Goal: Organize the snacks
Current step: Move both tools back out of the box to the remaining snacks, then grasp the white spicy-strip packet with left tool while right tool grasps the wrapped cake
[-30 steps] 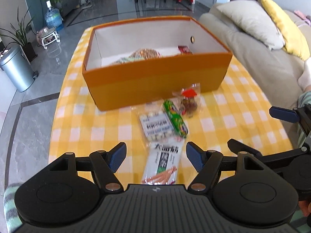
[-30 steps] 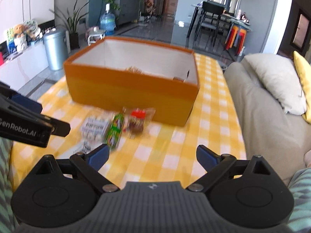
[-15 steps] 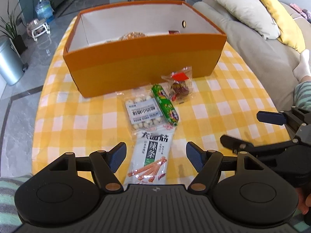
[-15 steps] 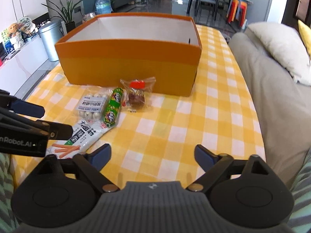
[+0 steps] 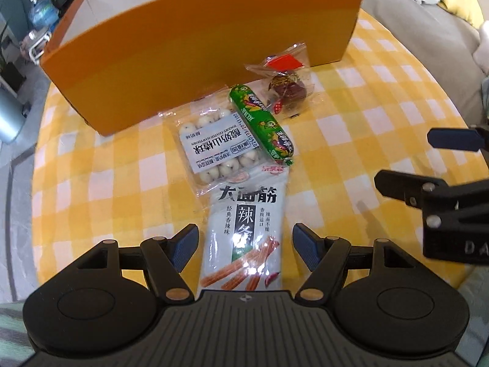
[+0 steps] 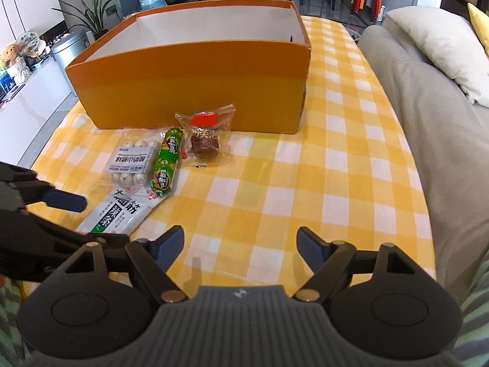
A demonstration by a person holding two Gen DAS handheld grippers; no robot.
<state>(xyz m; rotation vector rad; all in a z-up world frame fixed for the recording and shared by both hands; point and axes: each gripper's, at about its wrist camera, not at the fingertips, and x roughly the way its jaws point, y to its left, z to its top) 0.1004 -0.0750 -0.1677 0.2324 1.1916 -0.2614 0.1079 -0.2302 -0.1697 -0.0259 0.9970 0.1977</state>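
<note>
Several snacks lie in front of the orange box (image 5: 195,61) (image 6: 189,91) on the checked cloth: a white spicy-strip packet (image 5: 247,232) (image 6: 117,211), a clear pack of white balls (image 5: 214,150) (image 6: 131,160), a green sausage (image 5: 262,122) (image 6: 166,162) and a clear bag with a red label (image 5: 284,76) (image 6: 206,136). My left gripper (image 5: 244,244) hangs open just over the white packet, whose near end lies between the fingers without touching the pads. My right gripper (image 6: 241,244) is over bare cloth to the packets' right; its jaws are closing with nothing between them.
A grey sofa (image 6: 428,107) with a cream pillow (image 6: 443,49) runs along the table's right side. A metal bin (image 6: 68,49), plants and a water bottle stand on the floor beyond the left edge. The yellow-checked table (image 6: 321,168) has bare cloth at the right.
Both grippers have come down toward the table, so the snacks and box look larger. The white packet now reaches between my left fingers. The right jaws have narrowed.
</note>
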